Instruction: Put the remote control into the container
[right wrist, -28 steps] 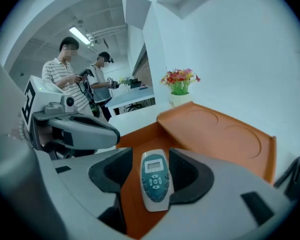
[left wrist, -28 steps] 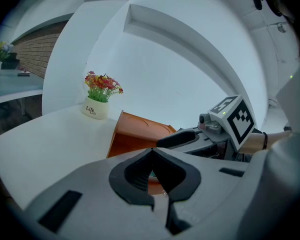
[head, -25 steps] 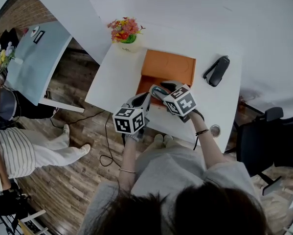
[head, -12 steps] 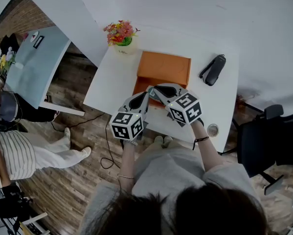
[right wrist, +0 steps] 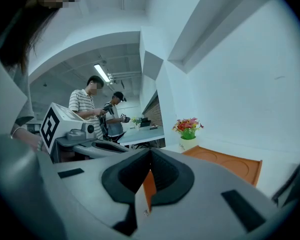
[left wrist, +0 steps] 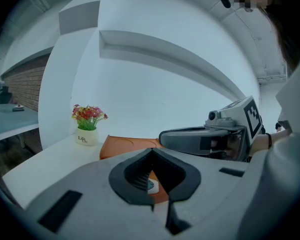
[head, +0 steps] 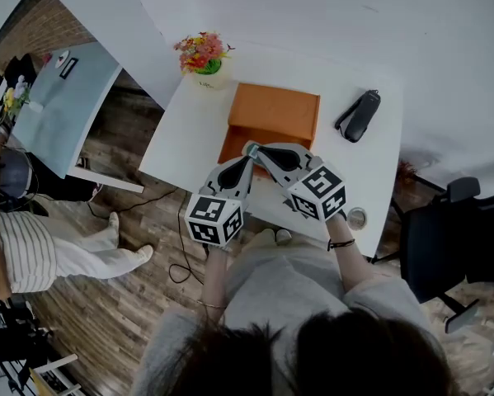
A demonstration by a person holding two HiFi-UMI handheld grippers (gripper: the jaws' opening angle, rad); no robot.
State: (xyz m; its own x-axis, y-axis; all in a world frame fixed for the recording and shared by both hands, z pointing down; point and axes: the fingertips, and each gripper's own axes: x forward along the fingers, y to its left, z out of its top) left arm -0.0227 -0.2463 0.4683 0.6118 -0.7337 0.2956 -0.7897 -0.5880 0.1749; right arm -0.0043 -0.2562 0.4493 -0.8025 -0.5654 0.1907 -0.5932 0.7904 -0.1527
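The orange container [head: 273, 114] lies on the white table [head: 189, 134]. Both grippers hang above its near edge with their tips almost touching. My left gripper [head: 247, 158] is shut and empty, and through the window behind its tips a small white and teal object [left wrist: 151, 186] shows inside the orange container [left wrist: 127, 145]. My right gripper [head: 251, 148] is shut with nothing between its fingers; only the orange container [right wrist: 230, 165] shows past its tips [right wrist: 150, 152]. A black oblong object [head: 358, 115] lies on the table right of the box.
A pot of flowers [head: 204, 56] stands at the table's far left corner. A small round thing [head: 356, 218] sits near the front right edge. A black chair [head: 453, 238] is to the right, and people stand at a desk [head: 61, 106] on the left.
The right gripper's jaws, open over the box with a teal and white thing between them a second ago, have shut empty. Both grippers have risen and drawn back toward me.
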